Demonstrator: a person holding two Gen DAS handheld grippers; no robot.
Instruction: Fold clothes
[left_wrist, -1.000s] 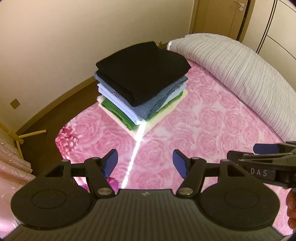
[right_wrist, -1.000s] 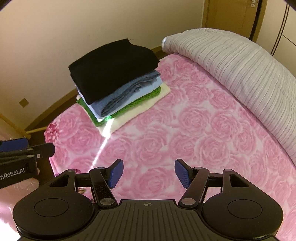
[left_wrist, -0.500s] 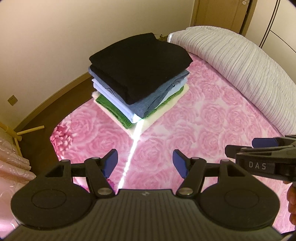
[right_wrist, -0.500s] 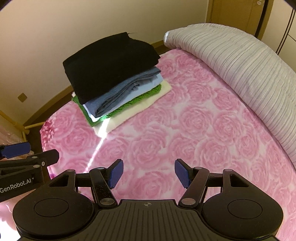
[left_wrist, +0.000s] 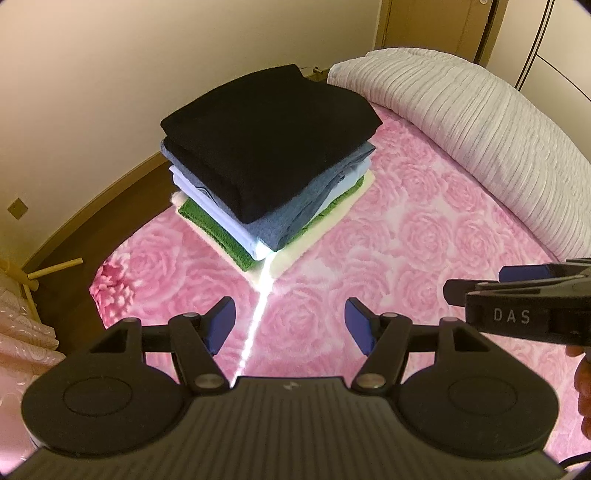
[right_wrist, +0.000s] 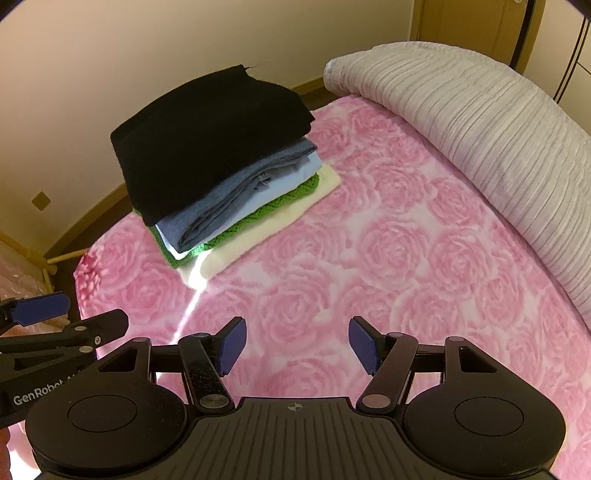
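Up in the upper middle sits a neat stack of folded clothes on the bed (nothing unfolded in view), so folding looks done; left hand-held gripper and right hand-held gripper both gape wide, empty.

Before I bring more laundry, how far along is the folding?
Done: a folded stack sits on the pink bed, black piece on top. In hand: nothing; the left hand-held gripper and right hand-held gripper are open. No unfolded clothes are in view.
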